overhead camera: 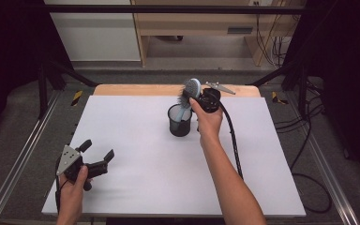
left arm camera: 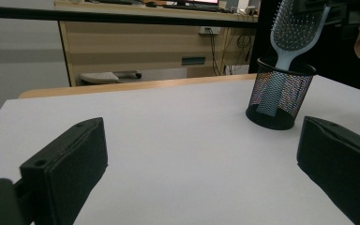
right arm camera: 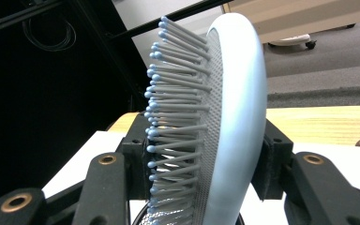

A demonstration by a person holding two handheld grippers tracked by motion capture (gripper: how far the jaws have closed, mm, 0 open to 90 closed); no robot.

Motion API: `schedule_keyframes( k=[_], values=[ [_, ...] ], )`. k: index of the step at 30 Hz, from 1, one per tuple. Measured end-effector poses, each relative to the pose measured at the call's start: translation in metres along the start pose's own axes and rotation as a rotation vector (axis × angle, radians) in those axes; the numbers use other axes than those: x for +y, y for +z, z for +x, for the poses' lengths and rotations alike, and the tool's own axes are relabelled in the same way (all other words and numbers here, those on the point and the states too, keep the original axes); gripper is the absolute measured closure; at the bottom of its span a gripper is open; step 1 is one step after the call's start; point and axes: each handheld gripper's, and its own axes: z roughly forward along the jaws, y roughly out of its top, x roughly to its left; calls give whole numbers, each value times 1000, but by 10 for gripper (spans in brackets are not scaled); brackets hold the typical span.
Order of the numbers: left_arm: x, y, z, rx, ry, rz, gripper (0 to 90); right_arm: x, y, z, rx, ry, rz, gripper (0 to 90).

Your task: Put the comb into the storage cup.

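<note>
A light blue hairbrush (overhead camera: 191, 91) stands handle-down in a black mesh cup (overhead camera: 179, 120) near the middle back of the white table. My right gripper (overhead camera: 193, 96) is shut on the brush's head, one jaw against the bristles and one against the back, as the right gripper view shows on the brush (right arm camera: 215, 122). In the left gripper view the hairbrush (left arm camera: 294, 33) leans out of the cup (left arm camera: 279, 98) at the right. My left gripper (overhead camera: 97, 154) rests open near the table's front left corner with nothing between its jaws.
The white table top (overhead camera: 136, 154) lies on a wooden board whose edge (overhead camera: 136, 89) shows at the back. Metal rails run along both sides. A cable (overhead camera: 232, 136) trails from the right gripper across the table. Cabinets stand beyond.
</note>
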Motion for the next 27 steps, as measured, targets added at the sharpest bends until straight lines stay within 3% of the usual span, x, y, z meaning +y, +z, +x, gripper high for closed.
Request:
schedule_keyframes(
  k=[27],
  values=[
    [0,1,0,-2,-1,3,20,-2,-3,-8,9,44,-1,494]
  ],
)
